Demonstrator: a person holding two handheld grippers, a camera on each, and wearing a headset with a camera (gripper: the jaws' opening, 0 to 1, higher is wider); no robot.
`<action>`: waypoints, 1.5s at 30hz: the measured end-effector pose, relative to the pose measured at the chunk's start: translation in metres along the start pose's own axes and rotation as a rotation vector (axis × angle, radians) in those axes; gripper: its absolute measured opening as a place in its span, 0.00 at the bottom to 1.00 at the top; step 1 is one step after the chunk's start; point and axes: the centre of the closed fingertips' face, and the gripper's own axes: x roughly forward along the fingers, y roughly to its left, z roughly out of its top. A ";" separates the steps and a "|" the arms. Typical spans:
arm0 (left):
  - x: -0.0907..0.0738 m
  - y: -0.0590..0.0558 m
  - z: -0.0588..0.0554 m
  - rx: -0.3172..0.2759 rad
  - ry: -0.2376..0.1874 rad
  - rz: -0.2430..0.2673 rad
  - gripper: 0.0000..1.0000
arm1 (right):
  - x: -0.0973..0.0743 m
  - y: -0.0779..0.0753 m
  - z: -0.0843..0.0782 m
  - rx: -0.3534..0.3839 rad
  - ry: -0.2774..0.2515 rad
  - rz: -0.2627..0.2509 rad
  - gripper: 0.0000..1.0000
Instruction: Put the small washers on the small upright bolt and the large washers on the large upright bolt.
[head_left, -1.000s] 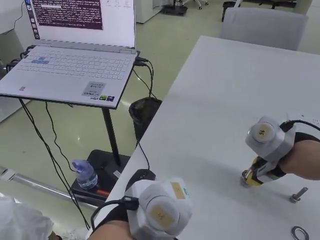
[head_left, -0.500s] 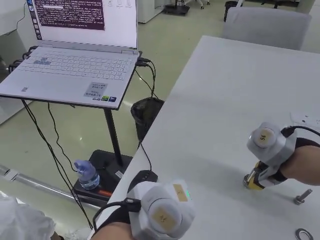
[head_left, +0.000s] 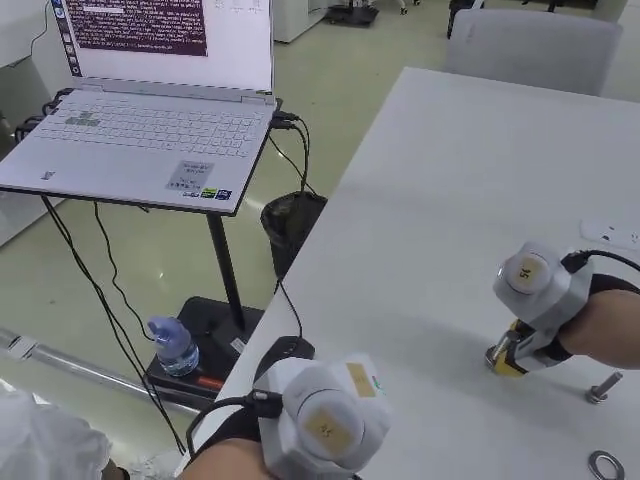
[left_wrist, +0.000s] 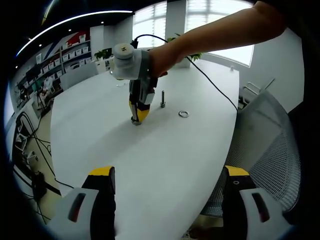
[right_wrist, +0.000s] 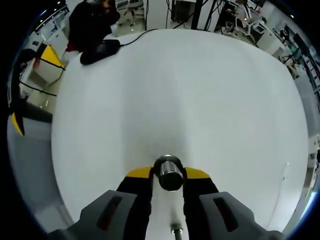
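White table; right gripper grips bolt; laptop stickers unreadable.

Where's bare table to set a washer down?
Free: far half of the table, from the right gripper to the grey chair, and the strip between left gripper and it. Crowded: near-right corner, around large bolt, small bolt, washer.

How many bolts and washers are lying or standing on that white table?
Bolts: 2, the thick bolt in the right hand-held gripper and the thin bolt standing free.
Washers: 1, the washer lying flat.
Total: 3.
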 end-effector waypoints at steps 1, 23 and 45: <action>0.000 0.000 0.000 0.000 0.000 0.000 0.88 | -0.001 0.001 0.000 0.002 0.000 0.000 0.23; 0.001 -0.005 0.001 -0.003 0.001 -0.004 0.87 | -0.017 0.000 0.003 -0.013 -0.046 0.003 0.33; 0.002 -0.004 0.012 0.018 0.000 0.013 0.87 | -0.056 0.020 -0.040 -0.022 -0.071 -0.011 0.32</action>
